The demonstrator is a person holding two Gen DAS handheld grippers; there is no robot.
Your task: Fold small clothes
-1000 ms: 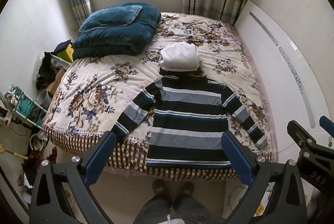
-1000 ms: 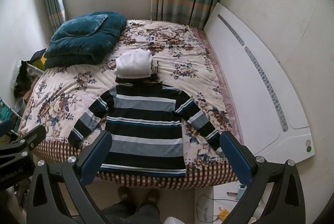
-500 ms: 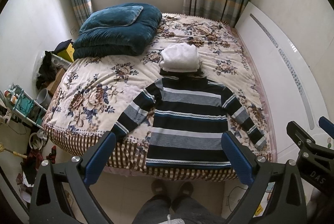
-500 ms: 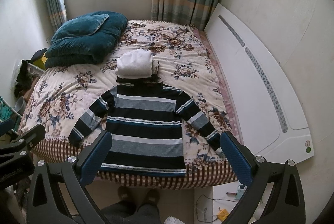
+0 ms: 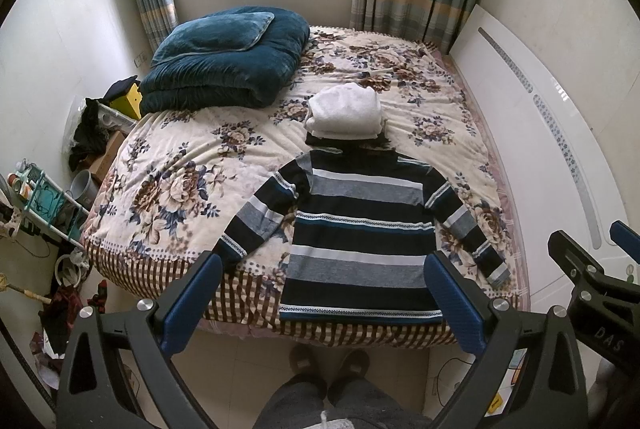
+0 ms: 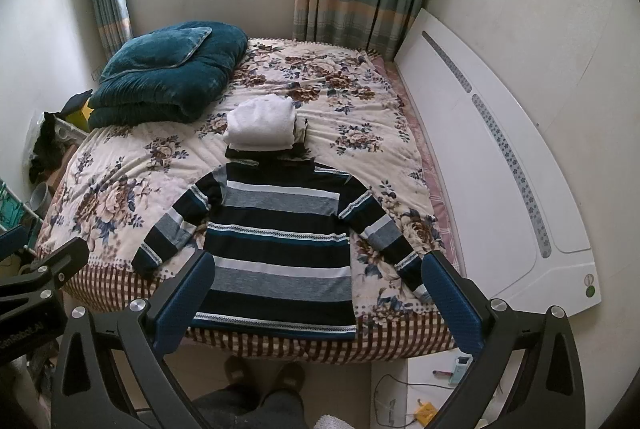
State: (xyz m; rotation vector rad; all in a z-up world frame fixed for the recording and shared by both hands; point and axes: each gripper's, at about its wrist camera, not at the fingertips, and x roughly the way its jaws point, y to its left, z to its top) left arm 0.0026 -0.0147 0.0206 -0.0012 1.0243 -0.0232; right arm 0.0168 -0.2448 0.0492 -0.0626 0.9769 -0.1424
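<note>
Striped sweater [image 5: 362,237] flat on bed [image 5: 168,165]; left gripper [image 5: 324,293], right gripper [image 6: 316,293] above, spread wide, empty.

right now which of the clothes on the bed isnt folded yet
The striped sweater, spread flat with both sleeves out at the bed's near edge; the white garment beyond its collar is already folded.

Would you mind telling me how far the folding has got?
Done: a folded white garment tops a small stack. In hand: nothing; the left gripper and right gripper hang open above the bed. Left: the striped sweater lies flat, sleeves spread, unfolded.
</note>
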